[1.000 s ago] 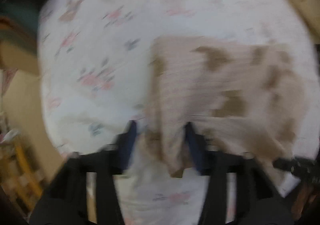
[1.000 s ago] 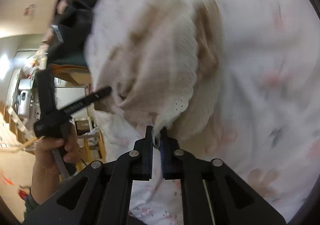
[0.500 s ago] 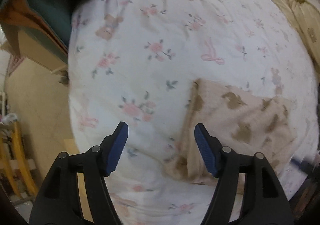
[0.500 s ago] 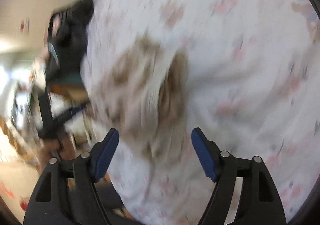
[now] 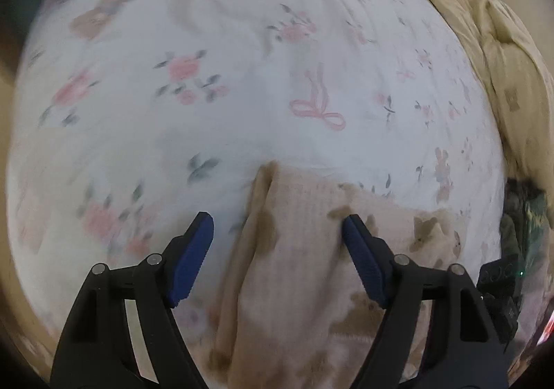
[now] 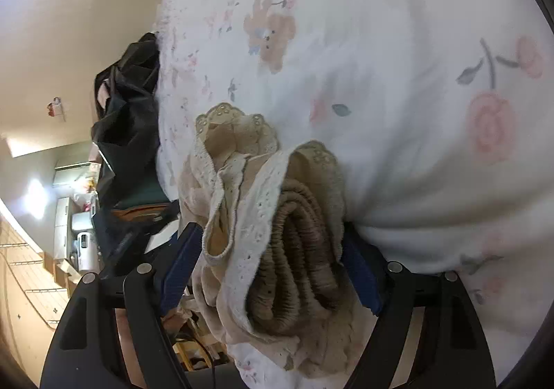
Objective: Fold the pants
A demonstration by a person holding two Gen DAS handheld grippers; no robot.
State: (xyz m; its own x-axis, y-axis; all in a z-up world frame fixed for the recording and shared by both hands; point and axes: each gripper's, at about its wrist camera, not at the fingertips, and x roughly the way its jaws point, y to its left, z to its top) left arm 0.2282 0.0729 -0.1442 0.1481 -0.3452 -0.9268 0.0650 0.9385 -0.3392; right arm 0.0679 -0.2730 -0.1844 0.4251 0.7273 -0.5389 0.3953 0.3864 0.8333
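The beige pants (image 5: 301,250) with brown bear patches lie folded on the flowered bedsheet (image 5: 242,95). My left gripper (image 5: 277,219) points down over their left folded edge. Its jaws are opening, and the blue pads hover above the cloth without pressing it. In the right wrist view the bundle's end faces me, showing the gathered waistband and white lace hems of the pants (image 6: 297,233). My right gripper (image 6: 270,226) is open wide and straddles that end, with its fingers close along both sides of the cloth.
A crumpled beige quilt (image 5: 484,25) lies along the bed's far right. Dark clothing or a bag (image 6: 128,105) hangs at the bed's left edge, and beyond it are shelves and a floor. A black device with a green light (image 5: 502,285) sits at the right rim.
Both grippers let go of the pants and opened wide. The pants dropped flat onto the sheet. The right gripper moved in low against the bundle's waistband end.
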